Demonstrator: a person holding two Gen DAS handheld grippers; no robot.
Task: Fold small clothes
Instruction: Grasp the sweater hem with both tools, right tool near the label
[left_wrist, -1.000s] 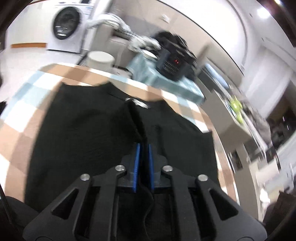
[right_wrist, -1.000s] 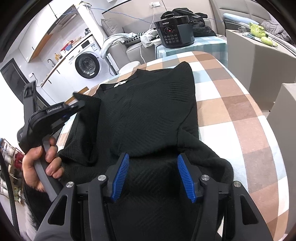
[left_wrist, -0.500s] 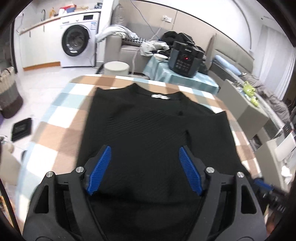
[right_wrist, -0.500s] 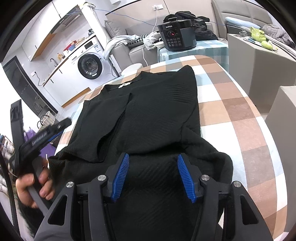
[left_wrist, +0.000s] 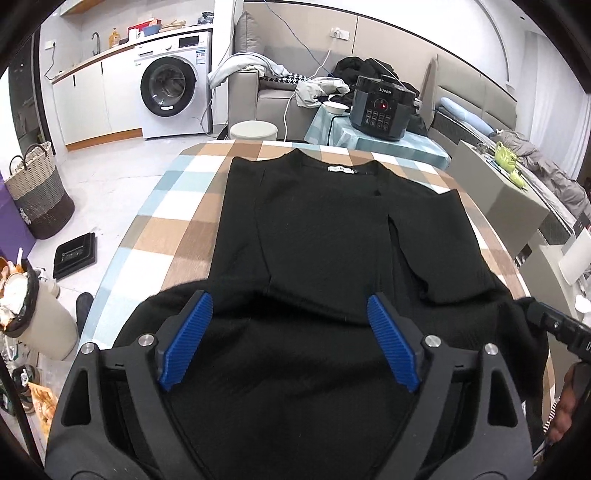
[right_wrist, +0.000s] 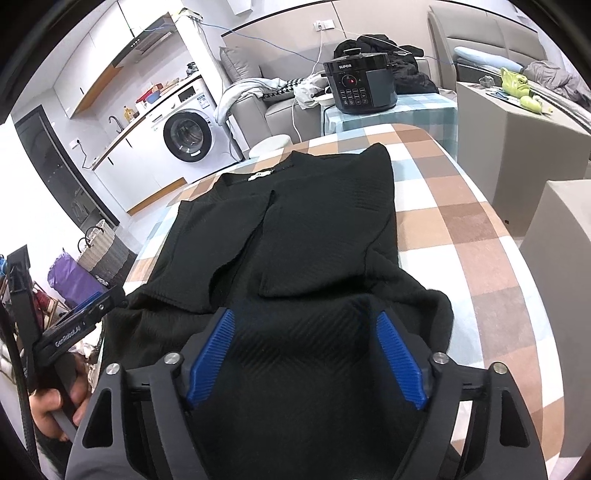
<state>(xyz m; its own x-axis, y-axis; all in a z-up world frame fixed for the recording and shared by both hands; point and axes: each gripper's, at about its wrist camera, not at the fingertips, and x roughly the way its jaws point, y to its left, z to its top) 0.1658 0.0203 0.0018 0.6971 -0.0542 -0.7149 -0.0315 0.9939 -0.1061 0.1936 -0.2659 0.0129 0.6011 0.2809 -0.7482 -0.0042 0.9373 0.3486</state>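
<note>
A black knit top (left_wrist: 317, 236) lies flat on the checked table (left_wrist: 177, 236), collar at the far end, both sides folded in over the middle. It also shows in the right wrist view (right_wrist: 306, 229). My left gripper (left_wrist: 290, 332) is open and empty above the near hem. My right gripper (right_wrist: 306, 354) is open and empty above the near hem too. The left gripper body shows at the left edge of the right wrist view (right_wrist: 77, 325); the right gripper body shows at the right edge of the left wrist view (left_wrist: 554, 325).
A black pressure cooker (left_wrist: 382, 109) stands on a small table beyond the far edge. A washing machine (left_wrist: 171, 92) and sofa (left_wrist: 266, 96) stand behind. A woven basket (left_wrist: 38, 192) and a bin (left_wrist: 33, 306) stand on the floor at left. Grey cabinets (right_wrist: 517, 147) stand at right.
My left gripper let go of the left side of the top after folding it inward, opened, and drew back to the near hem. The right gripper stayed open over the hem.
</note>
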